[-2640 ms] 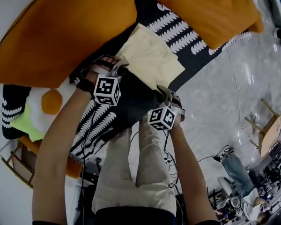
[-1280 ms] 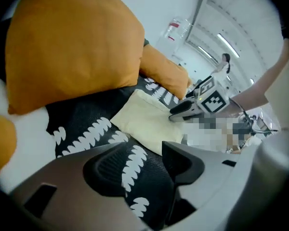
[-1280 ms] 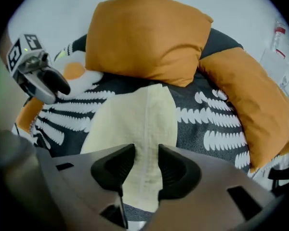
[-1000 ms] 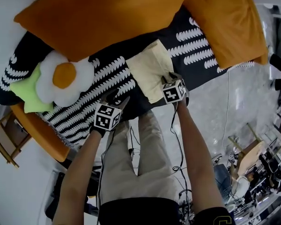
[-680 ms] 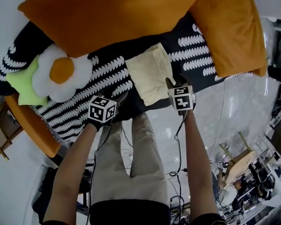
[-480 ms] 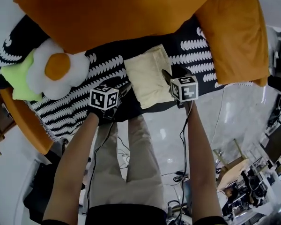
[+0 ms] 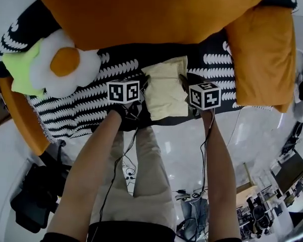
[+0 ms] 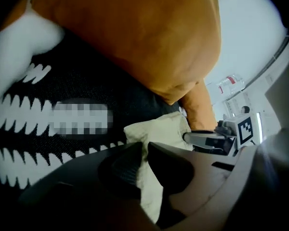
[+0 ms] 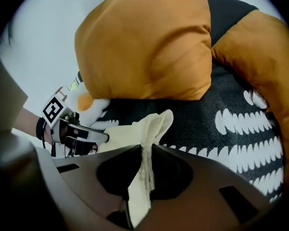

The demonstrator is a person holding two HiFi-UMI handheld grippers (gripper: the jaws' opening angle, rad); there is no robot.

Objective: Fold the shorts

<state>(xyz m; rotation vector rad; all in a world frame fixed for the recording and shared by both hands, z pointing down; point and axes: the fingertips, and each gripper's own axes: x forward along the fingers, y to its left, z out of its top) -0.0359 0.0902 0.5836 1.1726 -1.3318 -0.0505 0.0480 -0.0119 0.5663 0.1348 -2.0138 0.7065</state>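
Observation:
The pale yellow shorts (image 7: 166,87) lie folded small on the black-and-white patterned cover (image 7: 81,105). My left gripper (image 7: 143,83) is at their left edge and my right gripper (image 7: 185,83) at their right edge. In the left gripper view the jaws (image 8: 145,146) are closing with a fold of the shorts (image 8: 164,129) pinched between them. In the right gripper view the jaws (image 9: 145,148) are closing too, and the shorts' edge (image 9: 135,131) rises in a ridge from between them. Each gripper shows in the other's view across the cloth.
Two big orange cushions (image 7: 146,14) (image 7: 265,54) stand behind and to the right of the shorts. A fried-egg plush (image 7: 63,67) lies at the left. The cover's front edge runs just below the grippers, above the person's legs (image 7: 141,185) and the glossy floor.
The left gripper has come in from the lower left to the shorts' left edge. The right gripper has stayed at the right edge. Both now pinch the cloth.

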